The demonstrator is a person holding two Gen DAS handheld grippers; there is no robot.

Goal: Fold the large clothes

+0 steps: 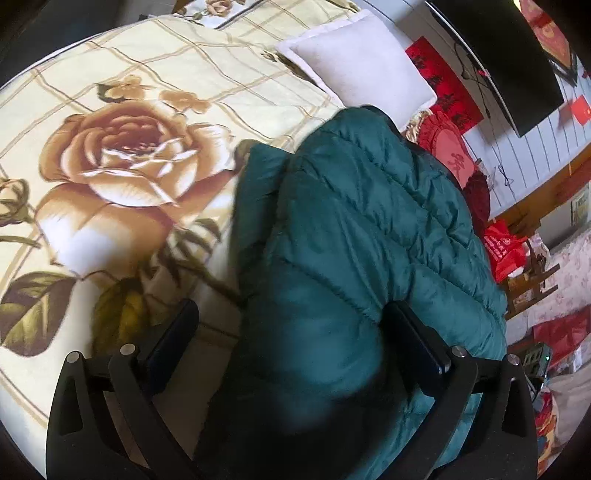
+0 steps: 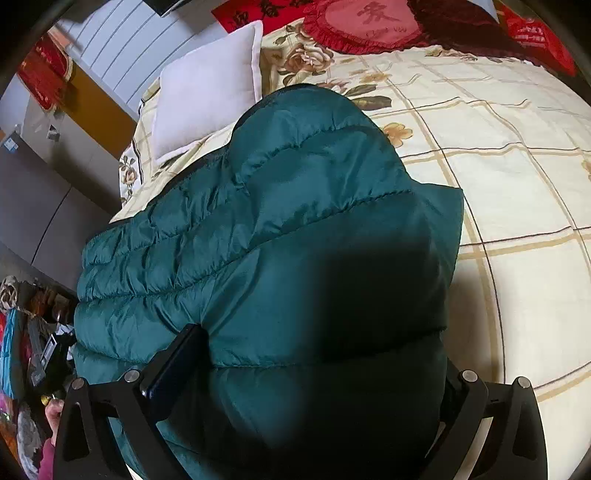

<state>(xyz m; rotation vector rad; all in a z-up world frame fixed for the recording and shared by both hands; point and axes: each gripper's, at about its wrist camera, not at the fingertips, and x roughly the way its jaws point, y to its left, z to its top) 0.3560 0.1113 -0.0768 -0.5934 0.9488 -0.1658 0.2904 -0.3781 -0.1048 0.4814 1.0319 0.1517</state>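
Observation:
A teal quilted puffer jacket [image 1: 351, 221] lies bunched lengthwise on a bed with a cream rose-print blanket [image 1: 110, 147]. My left gripper [image 1: 295, 310] hangs over the jacket's near end with its jaws wide open. Its left finger [image 1: 181, 325] is over bare blanket, and its right finger [image 1: 410, 328] rests against the padding. In the right wrist view the jacket [image 2: 295, 221] fills the space between the wide jaws of my right gripper [image 2: 321, 347]. The left finger [image 2: 181, 350] touches the fabric; the right finger is hidden behind the jacket's edge.
A white pillow [image 1: 362, 74] [image 2: 207, 99] lies at the head of the bed beyond the jacket. Red cushions [image 2: 369, 22] sit near it. A dark screen [image 1: 498, 55] hangs on the wall. Red bags [image 1: 506, 251] and clutter [image 2: 33, 325] stand beside the bed.

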